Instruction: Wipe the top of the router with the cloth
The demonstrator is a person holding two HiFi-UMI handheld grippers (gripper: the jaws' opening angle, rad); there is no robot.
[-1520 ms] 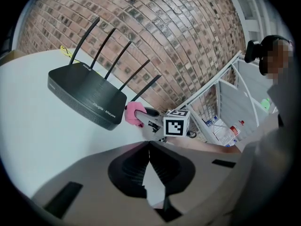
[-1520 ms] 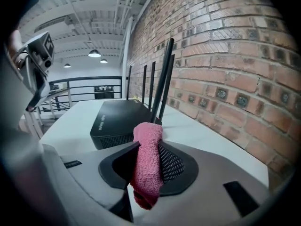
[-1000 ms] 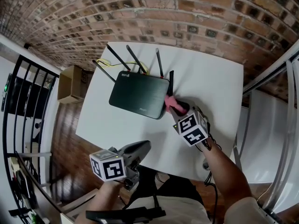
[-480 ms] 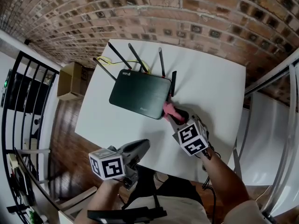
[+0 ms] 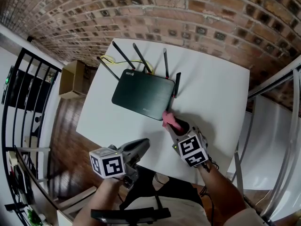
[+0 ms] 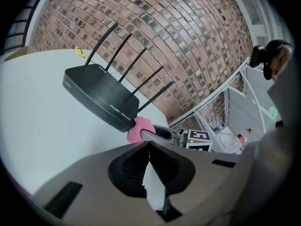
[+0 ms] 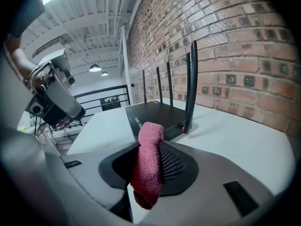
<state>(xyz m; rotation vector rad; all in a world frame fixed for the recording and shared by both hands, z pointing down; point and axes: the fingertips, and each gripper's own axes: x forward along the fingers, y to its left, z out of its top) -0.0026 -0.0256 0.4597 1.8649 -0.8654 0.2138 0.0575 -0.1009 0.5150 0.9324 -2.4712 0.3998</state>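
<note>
Hanging from the right gripper [image 7: 149,142], cloth [image 7: 147,166] partly hides router [image 7: 157,111].

The black router [image 5: 143,94] lies flat on the white worktop [image 5: 211,102] at the frame's upper centre, thin antennas raised. The pink cloth [image 5: 168,120], bunched, is pinched in the right hand-held gripper [image 5: 171,125] at the router's lower right corner.
</note>
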